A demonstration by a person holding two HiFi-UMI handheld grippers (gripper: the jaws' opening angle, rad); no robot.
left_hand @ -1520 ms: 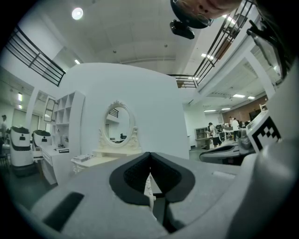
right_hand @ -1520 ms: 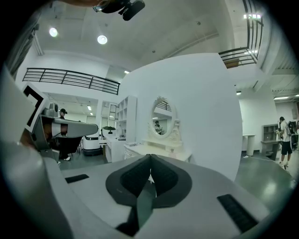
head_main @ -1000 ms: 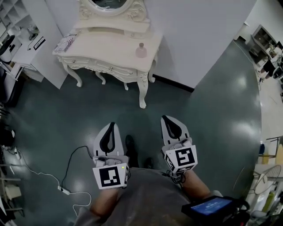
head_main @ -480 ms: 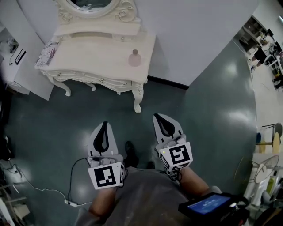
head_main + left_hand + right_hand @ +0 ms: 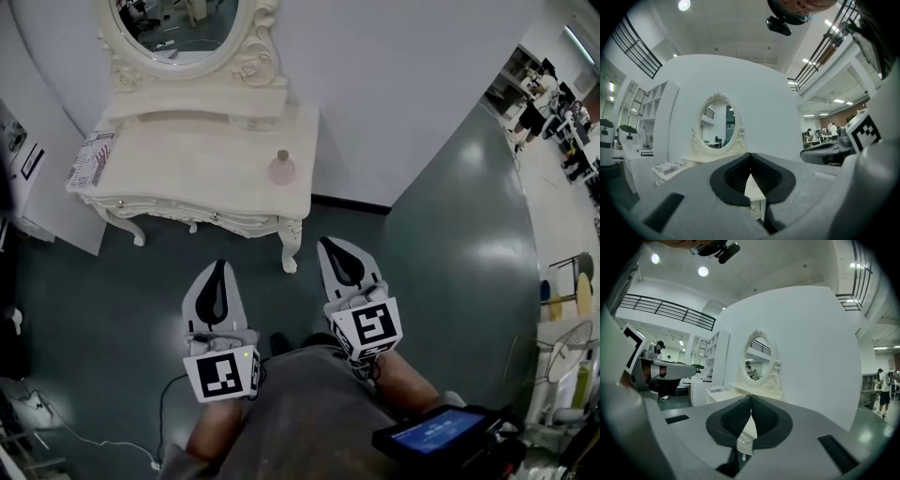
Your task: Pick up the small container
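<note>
A small pink container (image 5: 281,168) stands upright near the right front corner of a cream dressing table (image 5: 187,173) in the head view. Both grippers hover over the green floor in front of the table, well short of it. My left gripper (image 5: 217,274) is shut with nothing in it, its jaws meeting at the tip (image 5: 750,157). My right gripper (image 5: 339,251) is also shut and empty, jaws together (image 5: 750,401). In both gripper views the table and its oval mirror (image 5: 717,125) lie ahead; the container is hidden behind the jaws.
An oval mirror (image 5: 178,28) rises at the table's back. A patterned booklet (image 5: 90,159) lies on its left end. A carved table leg (image 5: 289,246) stands just ahead of the grippers. A white wall (image 5: 403,84) runs behind. A cable (image 5: 56,429) trails on the floor at left.
The table and container have shifted down and closer in the head view as I moved toward them. Both grippers stay shut and side by side.
</note>
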